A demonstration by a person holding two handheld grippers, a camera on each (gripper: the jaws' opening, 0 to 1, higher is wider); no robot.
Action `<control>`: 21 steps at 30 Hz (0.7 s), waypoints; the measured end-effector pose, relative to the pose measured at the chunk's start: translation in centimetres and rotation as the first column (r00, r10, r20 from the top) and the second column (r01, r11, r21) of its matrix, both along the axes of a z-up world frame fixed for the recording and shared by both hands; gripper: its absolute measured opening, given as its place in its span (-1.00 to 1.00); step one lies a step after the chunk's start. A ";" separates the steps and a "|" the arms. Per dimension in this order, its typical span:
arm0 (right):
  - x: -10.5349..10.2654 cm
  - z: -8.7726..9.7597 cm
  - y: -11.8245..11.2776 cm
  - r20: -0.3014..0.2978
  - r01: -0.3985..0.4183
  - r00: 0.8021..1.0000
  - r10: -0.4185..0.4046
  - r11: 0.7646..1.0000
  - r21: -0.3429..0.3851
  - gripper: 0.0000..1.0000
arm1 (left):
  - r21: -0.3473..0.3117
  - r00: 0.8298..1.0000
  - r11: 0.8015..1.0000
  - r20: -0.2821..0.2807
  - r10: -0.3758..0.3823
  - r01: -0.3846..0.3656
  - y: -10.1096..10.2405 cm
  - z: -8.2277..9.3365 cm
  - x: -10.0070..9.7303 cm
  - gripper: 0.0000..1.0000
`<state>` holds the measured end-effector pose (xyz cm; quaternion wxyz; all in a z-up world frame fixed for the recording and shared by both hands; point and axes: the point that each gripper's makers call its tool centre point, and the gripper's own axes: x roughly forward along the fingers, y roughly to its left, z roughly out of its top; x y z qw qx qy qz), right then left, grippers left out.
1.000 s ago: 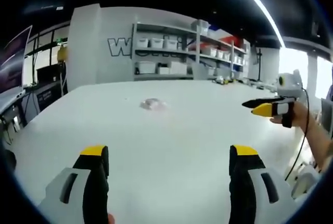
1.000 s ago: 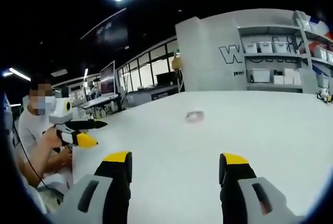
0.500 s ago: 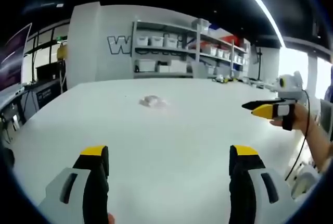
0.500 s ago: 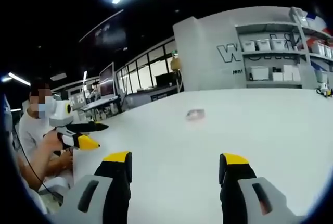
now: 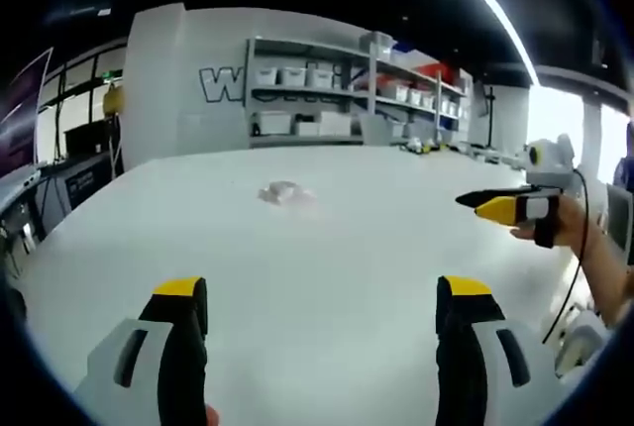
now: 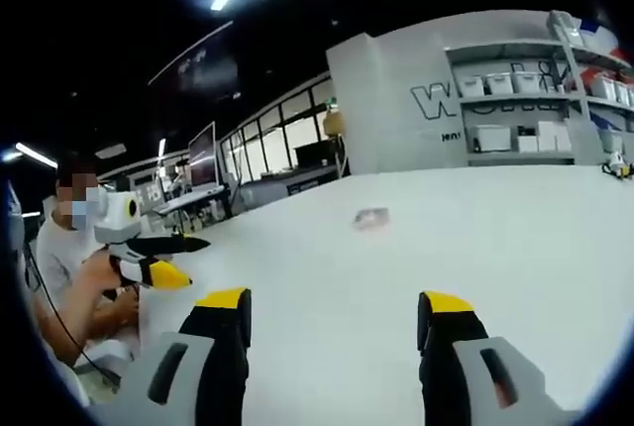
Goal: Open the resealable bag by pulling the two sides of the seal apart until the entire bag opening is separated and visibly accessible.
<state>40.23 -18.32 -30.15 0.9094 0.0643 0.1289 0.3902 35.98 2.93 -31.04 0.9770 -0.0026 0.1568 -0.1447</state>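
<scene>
Nothing of the task is done yet, as far as these views show: the resealable bag [image 5: 282,193] lies small and pale on the white desk [image 5: 327,277], far out toward the shelving unit [image 5: 337,89] on the back wall, and whether its seal is shut is too small to tell, though it looks untouched. In the left gripper view the left tongs [image 5: 319,295] hang over the near part of the desk, well apart from the bag, their yellow-tipped jaws spread wide and holding nothing. In the right gripper view the right tongs [image 6: 335,307] stand the same way, spread and empty, with the bag [image 6: 371,218] well ahead of them toward the shelving. Each pair also shows from the side in the other view, carried in a hand [image 5: 560,228], well apart from the bag. So the approach, the gripping of the two sides of the seal and the pulling apart are all left to do. Against the earlier frames little differs: the bag sits a touch higher and further left in the left gripper view, which reads as a slight camera shift, and both tongs are spread as before.
</scene>
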 end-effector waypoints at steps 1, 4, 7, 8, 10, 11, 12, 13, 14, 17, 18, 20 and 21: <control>0.0 0.0 0.0 -0.002 0.000 1.000 0.000 1.000 0.001 0.36 | 0.001 1.000 1.000 0.001 0.000 0.000 0.0 0.0 -0.1 0.91; 0.0 -0.4 0.0 -0.012 0.002 1.000 -0.002 1.000 -0.006 0.36 | -0.001 1.000 1.000 0.006 0.007 -0.007 0.3 0.2 -0.1 0.91; 0.1 -0.5 0.0 -0.018 0.002 1.000 -0.003 1.000 -0.008 0.35 | -0.002 1.000 1.000 0.006 0.012 -0.012 0.4 0.2 -0.1 0.91; 0.2 -0.5 0.0 -0.016 0.003 1.000 -0.003 1.000 -0.010 0.35 | -0.002 1.000 1.000 0.006 0.013 -0.013 0.4 0.2 -0.1 0.90; 0.3 -0.3 0.1 -0.008 0.002 1.000 -0.003 1.000 -0.016 0.35 | -0.002 1.000 1.000 0.006 0.013 -0.013 0.4 0.3 -0.1 0.90; 0.4 -0.2 0.1 -0.005 0.001 1.000 -0.001 1.000 -0.017 0.35 | -0.002 1.000 1.000 0.007 0.012 -0.012 0.4 0.3 -0.1 0.90; 0.4 -0.1 0.2 -0.003 -0.001 1.000 0.000 1.000 -0.015 0.35 | -0.002 1.000 1.000 0.007 0.011 -0.011 0.4 0.3 -0.1 0.90; 0.5 0.0 0.2 -0.002 -0.001 1.000 0.001 1.000 -0.014 0.35 | -0.003 1.000 1.000 0.007 0.011 -0.010 0.4 0.3 -0.1 0.90; 0.6 0.1 0.3 -0.002 -0.002 1.000 0.002 1.000 -0.013 0.35 | -0.003 1.000 1.000 0.009 0.010 -0.010 0.3 0.4 -0.1 0.90; 0.8 0.1 0.4 0.002 -0.001 1.000 0.001 1.000 -0.023 0.35 | -0.004 1.000 1.000 0.010 0.009 -0.009 0.3 0.4 -0.1 0.90; 0.9 0.1 0.4 0.002 0.001 1.000 -0.001 1.000 -0.028 0.34 | -0.003 1.000 1.000 0.009 0.009 -0.009 0.3 0.4 -0.1 0.90; 1.1 0.1 0.4 0.001 0.003 1.000 -0.003 0.999 -0.035 0.34 | -0.001 1.000 1.000 0.009 0.009 -0.009 0.3 0.4 -0.2 0.90; 1.1 0.1 0.4 0.002 0.004 1.000 -0.004 0.999 -0.038 0.34 | -0.002 1.000 1.000 0.009 0.010 -0.010 0.3 0.4 -0.2 0.90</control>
